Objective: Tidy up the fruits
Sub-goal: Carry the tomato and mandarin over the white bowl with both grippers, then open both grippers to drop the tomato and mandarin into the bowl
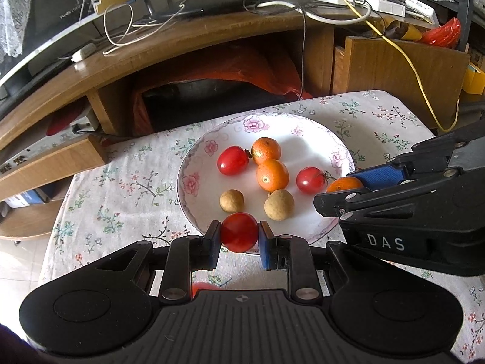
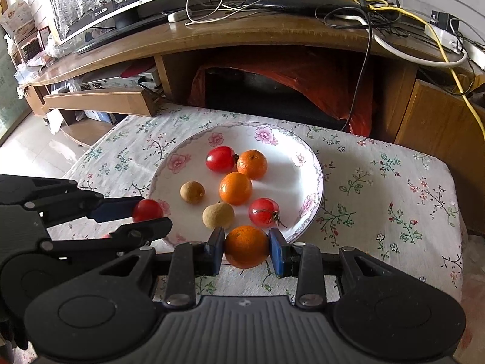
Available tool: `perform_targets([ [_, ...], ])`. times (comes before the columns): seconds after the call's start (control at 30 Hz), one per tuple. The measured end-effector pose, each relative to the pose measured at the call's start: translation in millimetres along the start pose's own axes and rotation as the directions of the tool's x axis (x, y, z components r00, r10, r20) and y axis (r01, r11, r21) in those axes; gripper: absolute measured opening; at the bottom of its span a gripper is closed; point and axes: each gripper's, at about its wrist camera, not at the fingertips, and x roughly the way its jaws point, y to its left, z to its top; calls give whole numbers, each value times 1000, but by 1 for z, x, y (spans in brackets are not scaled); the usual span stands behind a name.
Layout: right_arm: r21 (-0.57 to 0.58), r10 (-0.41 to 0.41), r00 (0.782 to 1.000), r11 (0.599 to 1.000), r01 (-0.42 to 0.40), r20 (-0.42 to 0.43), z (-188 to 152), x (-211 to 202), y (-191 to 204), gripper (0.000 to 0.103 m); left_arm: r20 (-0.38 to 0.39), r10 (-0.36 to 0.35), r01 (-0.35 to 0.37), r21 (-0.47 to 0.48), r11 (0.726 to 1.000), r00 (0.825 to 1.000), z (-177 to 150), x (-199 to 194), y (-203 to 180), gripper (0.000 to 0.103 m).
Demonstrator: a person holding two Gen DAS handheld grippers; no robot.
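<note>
Sprawling beneath a cable-strewn wooden desk (image 2: 242, 39), floral tablecloth (image 2: 379, 182) bearing plate (image 2: 291, 157).

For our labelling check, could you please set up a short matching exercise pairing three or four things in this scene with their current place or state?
Things:
1. red tomato
2. held orange
3. longans
4. plate

States:
A. lying loose in the plate
B. clamped in the left gripper
C. resting on the floral tablecloth
D. clamped in the right gripper

Pairs: 1-B, 2-D, 3-A, 4-C
</note>
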Motion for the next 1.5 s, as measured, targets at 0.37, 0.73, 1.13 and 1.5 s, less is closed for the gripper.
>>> perform_targets([
  [0.37, 11, 2, 1000, 1000, -2, -10, 4, 14, -5, 33, -19, -19, 19, -41, 999, 1000, 2, 14, 7, 31],
  [0.73, 34, 12, 1000, 999, -11, -18, 8, 26, -12, 33, -25, -34, 32, -71, 997, 999, 6, 26, 11, 31],
  [1.13, 57, 19, 1000, 998, -18, -5, 14, 30, -17, 34, -9, -80, 79, -88, 993, 997, 7, 25, 9, 55],
  [1.5, 109, 55, 994, 992, -65, 96, 26, 6, -22, 34, 34, -57, 59, -54, 997, 998, 9, 10, 4, 57],
])
